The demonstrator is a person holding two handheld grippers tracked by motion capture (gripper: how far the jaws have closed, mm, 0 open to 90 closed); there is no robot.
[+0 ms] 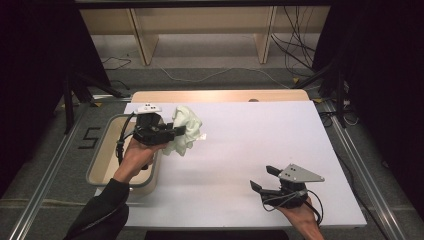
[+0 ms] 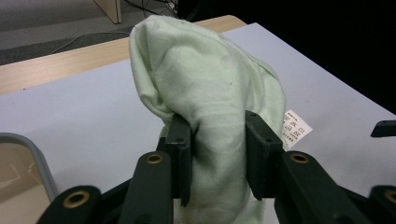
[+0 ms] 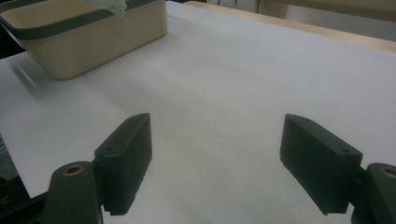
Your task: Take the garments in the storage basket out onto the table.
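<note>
My left hand point(image 1: 136, 156) reaches in from the lower left, forearm angled up over the tub point(image 1: 102, 150) at the bench's left edge, and it carries the left claw point(image 1: 179, 131) level, pointing right across the bench point(image 1: 260, 145). That claw is clamped on the pale green cloth point(image 1: 186, 129) — in the left gripper view the two jaws pinch a bunched fold of it between them, the cloth point(image 2: 210, 93) rising in a rounded lump above the pads and hanging down below them, with a small white label point(image 2: 295, 128) poking out on its right. The cloth sits lifted just right of the tub, over the bench's left part

My right hand point(image 1: 300, 212) rests low at the near right, well apart from the cloth — its right claw point(image 1: 264, 179) points left, jaws spread wide over bare bench with nothing between them
</note>
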